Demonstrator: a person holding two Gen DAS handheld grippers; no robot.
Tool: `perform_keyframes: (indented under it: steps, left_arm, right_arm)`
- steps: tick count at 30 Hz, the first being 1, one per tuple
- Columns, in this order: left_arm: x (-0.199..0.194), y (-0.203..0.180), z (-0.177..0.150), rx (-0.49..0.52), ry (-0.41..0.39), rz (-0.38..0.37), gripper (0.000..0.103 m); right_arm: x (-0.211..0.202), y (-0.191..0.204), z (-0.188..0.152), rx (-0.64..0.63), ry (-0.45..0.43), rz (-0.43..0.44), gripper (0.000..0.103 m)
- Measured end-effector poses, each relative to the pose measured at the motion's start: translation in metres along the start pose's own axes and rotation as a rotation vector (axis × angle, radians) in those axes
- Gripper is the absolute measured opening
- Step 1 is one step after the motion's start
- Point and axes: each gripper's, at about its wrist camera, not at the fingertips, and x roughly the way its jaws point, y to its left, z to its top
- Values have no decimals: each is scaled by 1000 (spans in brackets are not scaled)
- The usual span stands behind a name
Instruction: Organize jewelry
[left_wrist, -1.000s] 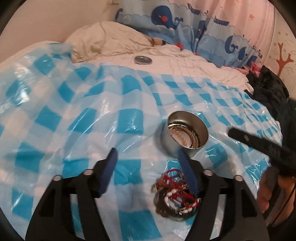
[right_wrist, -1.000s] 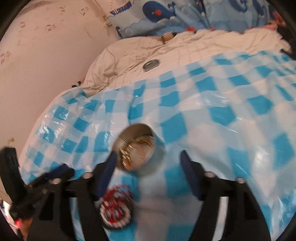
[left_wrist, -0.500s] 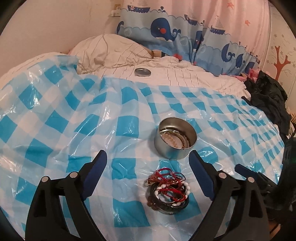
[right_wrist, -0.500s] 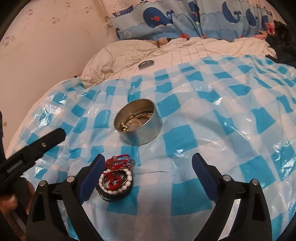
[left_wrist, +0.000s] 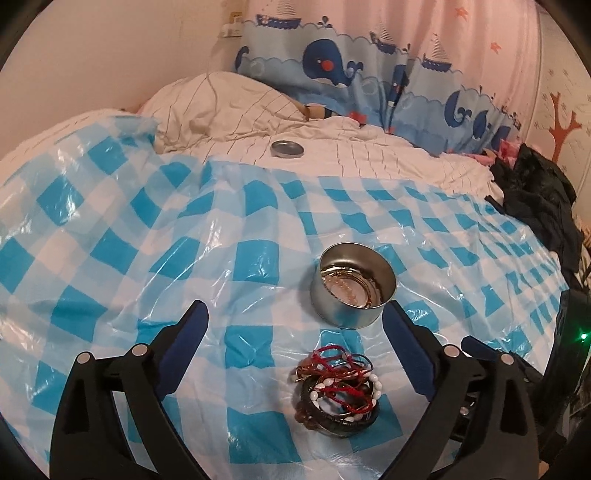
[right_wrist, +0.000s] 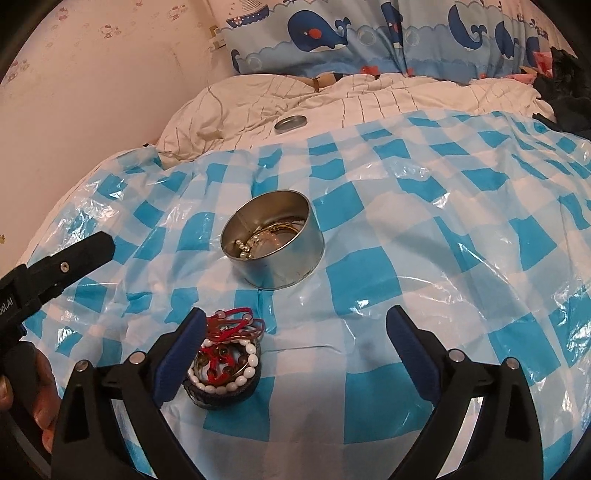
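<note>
Lying just ahead of the left claw (left_wrist: 293, 325), toward its right finger, is a tangled pile of bracelets (left_wrist: 338, 393): red cord, white beads, dark bangles. Nothing pinched; both claws have just been spreading, jaws wide and empty. From the right claw (right_wrist: 295, 330) the pile sits by its left finger. Beyond the pile stands the open tin (left_wrist: 352, 290), some beads and bangles already inside. Judged partly done: the pile is left. Lid (left_wrist: 287, 149) well beyond, on the bed (left_wrist: 369, 162).
</note>
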Motion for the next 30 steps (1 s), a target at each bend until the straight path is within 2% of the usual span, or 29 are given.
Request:
perform_keyframes:
  steps: [30]
  left_arm:
    - [4,-14,-1,18,3,-10,94]
  right_arm:
    - [3,7,-6,-18,28,5,94]
